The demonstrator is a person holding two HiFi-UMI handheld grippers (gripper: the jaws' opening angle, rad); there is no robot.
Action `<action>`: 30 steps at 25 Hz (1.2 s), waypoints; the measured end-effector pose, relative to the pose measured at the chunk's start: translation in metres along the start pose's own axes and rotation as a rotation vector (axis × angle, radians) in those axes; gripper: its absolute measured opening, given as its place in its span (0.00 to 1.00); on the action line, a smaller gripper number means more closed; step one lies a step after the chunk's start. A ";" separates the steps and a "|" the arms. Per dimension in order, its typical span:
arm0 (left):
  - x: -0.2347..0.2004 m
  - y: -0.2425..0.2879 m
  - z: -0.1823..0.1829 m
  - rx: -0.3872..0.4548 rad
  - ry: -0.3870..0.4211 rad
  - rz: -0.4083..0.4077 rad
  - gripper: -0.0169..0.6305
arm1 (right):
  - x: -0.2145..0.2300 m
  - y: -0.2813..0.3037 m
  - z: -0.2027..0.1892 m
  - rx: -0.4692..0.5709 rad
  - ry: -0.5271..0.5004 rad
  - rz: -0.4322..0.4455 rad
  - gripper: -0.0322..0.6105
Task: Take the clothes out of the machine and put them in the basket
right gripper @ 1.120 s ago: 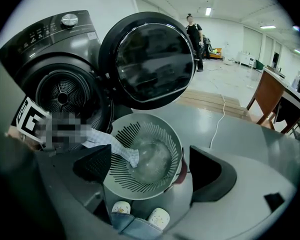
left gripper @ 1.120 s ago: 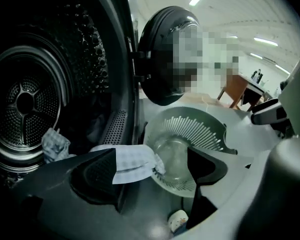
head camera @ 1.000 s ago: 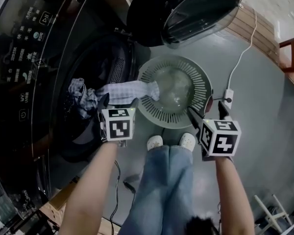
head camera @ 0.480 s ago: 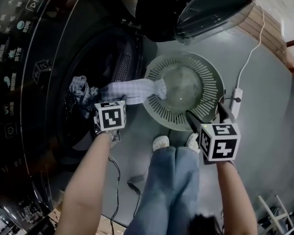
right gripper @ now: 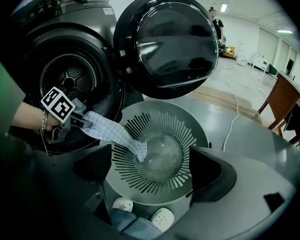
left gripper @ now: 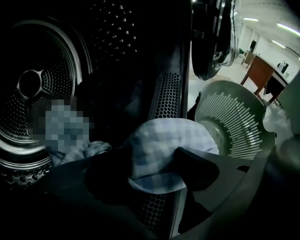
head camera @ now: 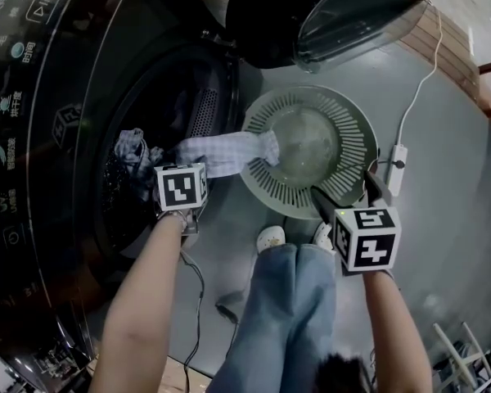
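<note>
Your left gripper (left gripper: pixel 155 166) has just been closing and pinches the checked cloth (head camera: pixel 229 152) that runs from machine (head camera: pixel 82 137) to basket (head camera: pixel 344 137), while your right gripper (head camera: pixel 345 193) is wide open.

A white power strip (head camera: pixel 395 166) lies on the grey floor (head camera: pixel 454 219). A white cable (head camera: pixel 415 88) runs from the strip, away from the person, across a band of light wooden boards (head camera: pixel 438 60) at the floor's far side. On the person's side of the strip and toward their left, two white shoes (head camera: pixel 270 237) stand together below blue jeans (head camera: pixel 278 318). Farther that way a thin black cable (head camera: pixel 192 297) trails over the floor. A white wire rack (head camera: pixel 458 350) stands well apart from the strip, at the person's right. Beyond the strip stands a brown wooden bench (right gripper: pixel 282 96). Far behind, a person (right gripper: pixel 216 19) stands under ceiling lights (right gripper: pixel 284 31).
</note>
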State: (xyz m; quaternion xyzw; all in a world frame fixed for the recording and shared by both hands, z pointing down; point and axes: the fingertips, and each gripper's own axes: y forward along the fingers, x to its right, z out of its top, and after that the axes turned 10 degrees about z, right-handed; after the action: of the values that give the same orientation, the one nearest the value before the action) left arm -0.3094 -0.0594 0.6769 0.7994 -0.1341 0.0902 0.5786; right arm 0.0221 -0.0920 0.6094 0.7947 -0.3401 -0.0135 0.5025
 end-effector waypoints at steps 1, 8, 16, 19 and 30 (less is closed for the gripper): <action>-0.004 -0.003 -0.001 -0.001 0.009 0.024 0.44 | -0.002 -0.001 0.000 -0.001 -0.001 0.002 0.80; -0.005 -0.035 0.011 0.033 -0.032 0.098 0.08 | -0.009 -0.015 0.009 0.012 -0.027 -0.009 0.79; 0.030 -0.068 0.017 0.048 -0.080 0.018 0.08 | -0.004 -0.037 0.024 0.047 -0.031 -0.011 0.79; 0.052 -0.085 0.039 0.110 -0.107 -0.056 0.08 | 0.000 -0.044 0.025 0.048 -0.030 -0.015 0.79; 0.126 -0.136 0.089 0.209 -0.162 -0.246 0.08 | 0.018 -0.064 0.023 0.061 0.025 -0.036 0.79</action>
State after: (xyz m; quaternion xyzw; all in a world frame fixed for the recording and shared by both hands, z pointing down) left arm -0.1477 -0.1181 0.5639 0.8703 -0.0715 -0.0327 0.4863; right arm 0.0614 -0.1029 0.5521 0.8157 -0.3196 -0.0024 0.4821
